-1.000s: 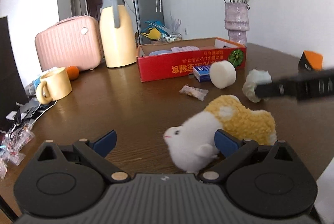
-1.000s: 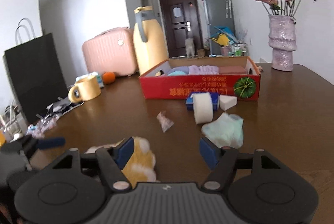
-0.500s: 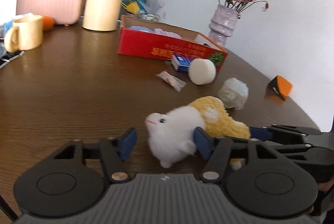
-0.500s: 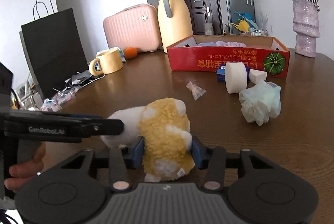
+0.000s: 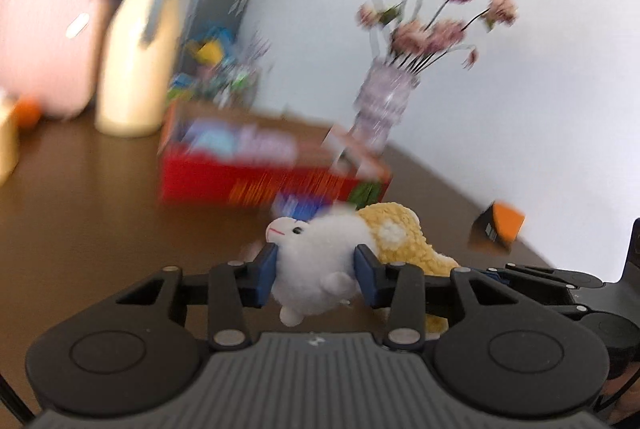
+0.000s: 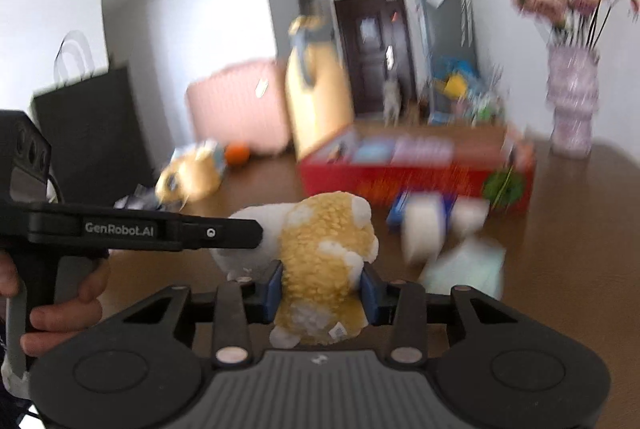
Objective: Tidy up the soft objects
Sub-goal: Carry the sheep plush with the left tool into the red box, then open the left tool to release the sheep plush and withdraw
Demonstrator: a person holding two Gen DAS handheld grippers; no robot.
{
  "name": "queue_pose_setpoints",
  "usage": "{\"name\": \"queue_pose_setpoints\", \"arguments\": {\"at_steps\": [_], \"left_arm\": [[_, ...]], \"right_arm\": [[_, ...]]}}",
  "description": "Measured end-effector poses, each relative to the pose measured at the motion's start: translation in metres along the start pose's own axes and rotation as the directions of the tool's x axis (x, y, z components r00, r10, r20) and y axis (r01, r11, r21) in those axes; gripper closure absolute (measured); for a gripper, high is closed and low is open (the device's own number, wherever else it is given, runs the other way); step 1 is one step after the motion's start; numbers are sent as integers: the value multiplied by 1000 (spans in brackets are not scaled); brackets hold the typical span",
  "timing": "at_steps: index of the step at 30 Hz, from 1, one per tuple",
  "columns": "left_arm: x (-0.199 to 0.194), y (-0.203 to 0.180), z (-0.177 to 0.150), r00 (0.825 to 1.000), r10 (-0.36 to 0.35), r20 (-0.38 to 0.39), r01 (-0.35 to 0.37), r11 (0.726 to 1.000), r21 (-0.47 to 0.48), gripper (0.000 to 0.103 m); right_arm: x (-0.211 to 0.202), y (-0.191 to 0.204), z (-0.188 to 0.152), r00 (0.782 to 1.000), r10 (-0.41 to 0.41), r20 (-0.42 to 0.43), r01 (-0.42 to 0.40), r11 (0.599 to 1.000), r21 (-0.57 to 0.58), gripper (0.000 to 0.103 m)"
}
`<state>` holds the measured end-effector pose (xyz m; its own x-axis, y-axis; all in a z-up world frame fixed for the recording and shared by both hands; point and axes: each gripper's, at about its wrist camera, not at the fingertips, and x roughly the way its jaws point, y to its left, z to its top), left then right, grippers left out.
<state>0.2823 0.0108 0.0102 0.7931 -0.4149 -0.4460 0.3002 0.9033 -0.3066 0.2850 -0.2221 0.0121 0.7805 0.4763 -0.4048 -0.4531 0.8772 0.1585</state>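
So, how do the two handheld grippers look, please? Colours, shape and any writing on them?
Both are black plastic with a ribbed grey base, two round discs and blue pads. The left gripper shows white lettering "GenRobot.AI" along its finger in the right wrist view, plus a grey handle. The right gripper looks the same.

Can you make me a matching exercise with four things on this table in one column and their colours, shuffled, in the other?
Things:
1. plush toy
2. cardboard box
3. vase
4. suitcase

Colours:
A. pink
B. red outside
C. white and yellow
D. pale purple

Pairs: 1-C, 2-B, 3-D, 4-A
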Motion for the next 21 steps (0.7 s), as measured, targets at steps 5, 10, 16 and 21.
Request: {"name": "queue_pose_setpoints", "arguments": {"at_steps": [5,10,16,21], "left_arm": [[76,-21,88,998,-61,24,59,994,88,61],[198,-18,166,991,-81,-104,85,996,40,61],[323,1,182,952,-14,-304,0,999,-44,64],[354,1,172,933,75,-352,-85,996,-13,63]], "right_arm": [[41,-70,75,996,-74,45,72,996,50,64],[120,-149,128,988,-140,-61,147,980,137,64],[205,-189,137,942,-261,-210,283,955,86,64],[233,-175,124,902,-353,-249,348,935,-67,57]]}}
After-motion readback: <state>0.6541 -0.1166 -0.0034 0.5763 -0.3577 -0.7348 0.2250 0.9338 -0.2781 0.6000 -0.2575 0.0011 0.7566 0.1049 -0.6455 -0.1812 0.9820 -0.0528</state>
